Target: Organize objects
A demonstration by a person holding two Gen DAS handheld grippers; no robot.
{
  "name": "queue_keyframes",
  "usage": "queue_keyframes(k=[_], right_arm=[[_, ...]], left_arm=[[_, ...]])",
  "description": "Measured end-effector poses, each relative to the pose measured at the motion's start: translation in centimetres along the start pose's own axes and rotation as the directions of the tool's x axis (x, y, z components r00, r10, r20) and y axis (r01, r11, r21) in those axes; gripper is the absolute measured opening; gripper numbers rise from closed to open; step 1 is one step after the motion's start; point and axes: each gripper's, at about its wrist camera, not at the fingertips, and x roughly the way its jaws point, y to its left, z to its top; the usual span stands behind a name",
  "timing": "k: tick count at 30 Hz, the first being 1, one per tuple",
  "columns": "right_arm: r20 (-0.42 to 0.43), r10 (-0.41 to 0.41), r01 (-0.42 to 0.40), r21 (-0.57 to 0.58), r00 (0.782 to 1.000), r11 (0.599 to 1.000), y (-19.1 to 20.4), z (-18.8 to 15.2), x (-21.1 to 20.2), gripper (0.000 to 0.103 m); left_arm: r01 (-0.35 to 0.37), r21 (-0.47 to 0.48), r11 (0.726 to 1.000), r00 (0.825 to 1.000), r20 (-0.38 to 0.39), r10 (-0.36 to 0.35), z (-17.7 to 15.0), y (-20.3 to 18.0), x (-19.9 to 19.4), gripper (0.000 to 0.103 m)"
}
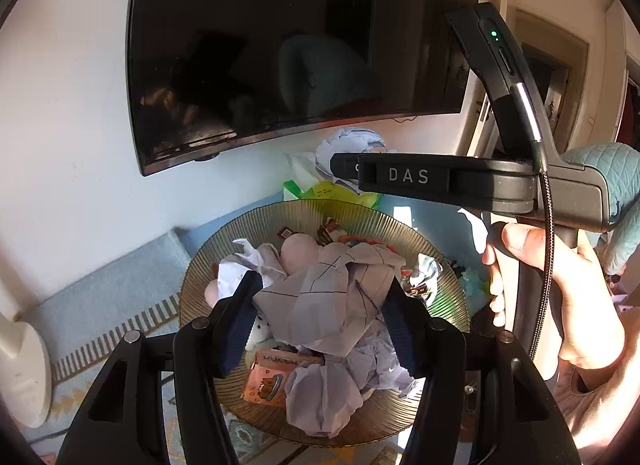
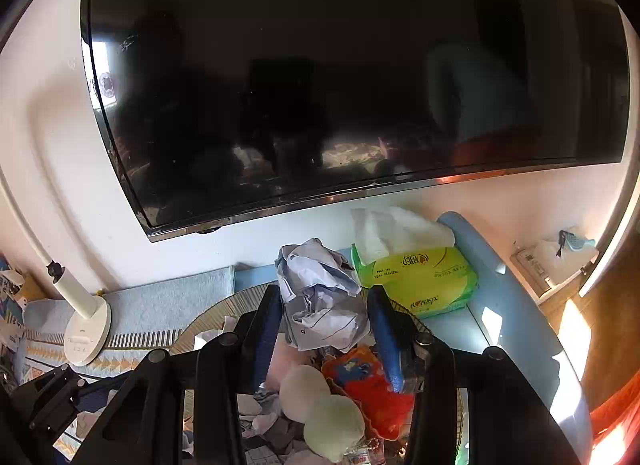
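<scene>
Wall-mounted dark television point(image 2: 352, 77), item one: fills the white wall above a low surface spread with pale blue cloth point(image 1: 120, 277).

Item two, ribbed amber glass plate point(image 1: 200, 265): heaped with crumpled papers, a peach wrapper, pale round soft items, and a red printed pouch point(image 2: 368, 389).

Item three, green tissue pack point(image 2: 424, 277): beside the plate, against the wall, one tissue drawn up.

Item four, left gripper point(image 1: 324, 301): blue pads pinching a folded grey paper wad point(image 1: 328, 297) ruled with dark lines, held just over the plate's heap.

Item five, right gripper point(image 2: 326, 305): pads pressed onto a crumpled blue-white paper ball point(image 2: 320, 297) above the plate's far rim.

Item six, a person's hand point(image 1: 560, 293): wrapped round the right tool's handle.

Handling note, judged: both wads are light and springy, so keep each squeeze steady and lift straight up, clear of the loose pieces beneath, before carrying off. Likely fault: snagged scraps trailing out.
</scene>
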Motion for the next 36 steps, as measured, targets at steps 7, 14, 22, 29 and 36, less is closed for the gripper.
queue_keyframes(k=[7,14,22,29,36], right_arm=[[-0.091,0.036,-0.034,0.032,0.995,0.999,-0.6,-0.7,2.6,0.103],[-0.056,0.019,-0.018,0.029,0.998,0.999,0.7,-0.2,0.6,0.103],[-0.061,0.173,-0.172,0.009,0.983,0.985,10.2,-4.7,-6.0,0.103],[-0.204,0.200,-0.224,-0.103,0.958,0.969,21.5,-14.9,-6.5,0.103],[-0.238,0.007,-0.066,-0.242,0.971,0.968,26.1,-23.0,-4.4,0.103]], left_arm=[[0.054,-0.023,0.998,0.997,-0.062,-0.055,-1.1,-0.3,2.5,0.103],[-0.095,0.041,0.995,0.995,0.029,0.094,-2.0,-0.7,-1.5,0.103],[-0.256,-0.105,0.961,0.966,-0.001,0.258,-5.2,3.5,-9.7,0.103],[-0.493,-0.227,0.840,0.870,-0.143,0.472,-14.0,9.4,-18.0,0.103],[-0.593,-0.280,0.755,0.803,-0.283,0.525,-25.0,13.1,-21.2,0.103]])
